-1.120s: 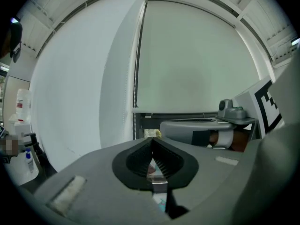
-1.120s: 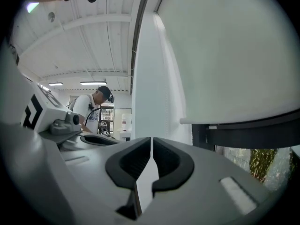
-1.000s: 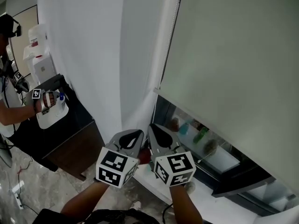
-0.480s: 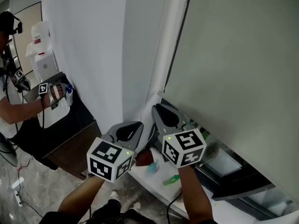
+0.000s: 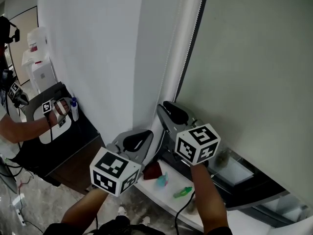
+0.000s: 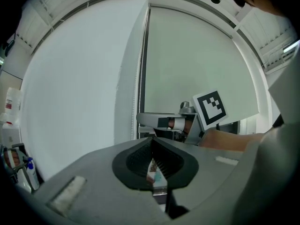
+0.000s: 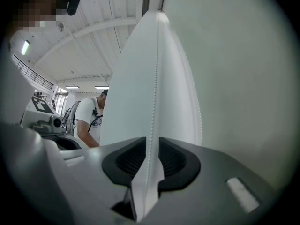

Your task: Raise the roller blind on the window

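The roller blind [image 5: 254, 72] hangs low over the window at the right, so I judge the raising is only partly done. The left gripper [image 6: 151, 142] is closed, with nothing seen inside. The right gripper [image 7: 151, 149] has just been opening; its jaws stand apart around the bead chain [image 7: 152, 111]. Next, I think, it must close on the chain and pull.

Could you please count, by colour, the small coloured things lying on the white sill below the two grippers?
dark red thing: 1
teal thing: 1
green thing: 1
Total: 3
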A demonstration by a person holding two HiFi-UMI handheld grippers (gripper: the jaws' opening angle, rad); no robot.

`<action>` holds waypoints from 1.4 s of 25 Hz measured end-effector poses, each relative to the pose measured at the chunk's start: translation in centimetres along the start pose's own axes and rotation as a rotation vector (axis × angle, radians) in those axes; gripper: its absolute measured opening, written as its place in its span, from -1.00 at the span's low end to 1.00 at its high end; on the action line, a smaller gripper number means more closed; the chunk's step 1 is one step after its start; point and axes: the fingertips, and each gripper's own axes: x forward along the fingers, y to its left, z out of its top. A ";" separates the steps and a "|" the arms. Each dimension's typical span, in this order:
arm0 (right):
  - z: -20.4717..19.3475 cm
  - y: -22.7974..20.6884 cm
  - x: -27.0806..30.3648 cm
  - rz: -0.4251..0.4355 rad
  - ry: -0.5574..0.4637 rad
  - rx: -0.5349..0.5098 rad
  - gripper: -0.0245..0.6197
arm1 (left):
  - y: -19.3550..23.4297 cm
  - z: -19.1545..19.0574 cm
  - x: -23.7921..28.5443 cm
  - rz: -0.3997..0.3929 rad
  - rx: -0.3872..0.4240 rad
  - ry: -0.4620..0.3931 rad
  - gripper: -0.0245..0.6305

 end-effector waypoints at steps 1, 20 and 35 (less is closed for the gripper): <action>0.1 -0.1 0.3 0.007 -0.003 0.001 -0.71 | 0.1 0.2 0.0 -0.003 0.002 -0.004 -0.91; 0.7 -0.2 2.2 0.178 -0.023 -0.042 -0.76 | 1.3 1.4 0.2 -0.034 0.037 -0.019 -0.91; 0.4 1.3 -2.7 0.097 -0.011 -0.030 -0.86 | -0.6 7.1 1.9 -0.098 0.077 -0.097 -0.64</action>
